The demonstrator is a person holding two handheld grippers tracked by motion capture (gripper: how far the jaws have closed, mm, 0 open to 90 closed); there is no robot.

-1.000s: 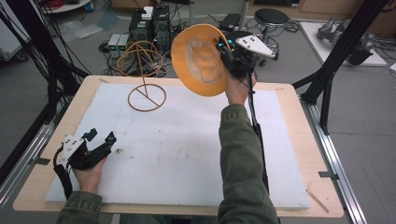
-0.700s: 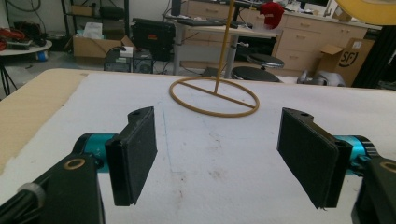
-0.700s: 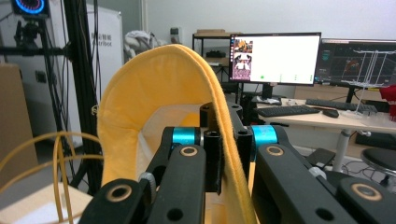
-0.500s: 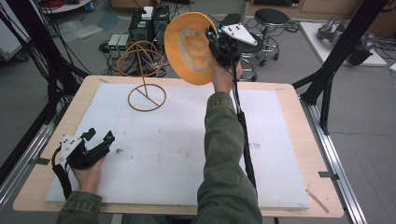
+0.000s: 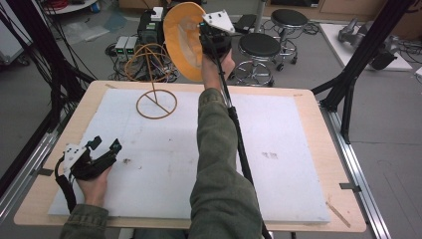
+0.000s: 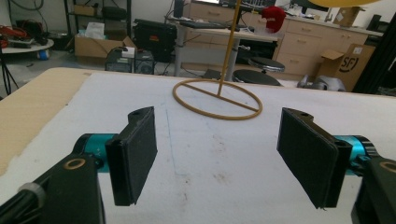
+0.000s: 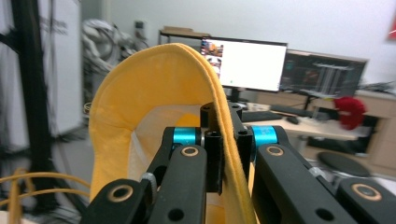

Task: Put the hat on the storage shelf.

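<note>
Yellow cloth hat (image 5: 183,40), soft and light, likely floppy; pinched at rim by right tongs (image 5: 211,37). Left tongs (image 5: 104,149) spread, idle on bench (image 5: 308,129). Best held at stiffer brim.

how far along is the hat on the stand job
Done: the right gripper has the yellow hat clamped by its edge and lifted beside the top of the wire stand. In hand: carrying it over. Left: setting it on the stand and releasing. The left gripper rests open on the table.
</note>
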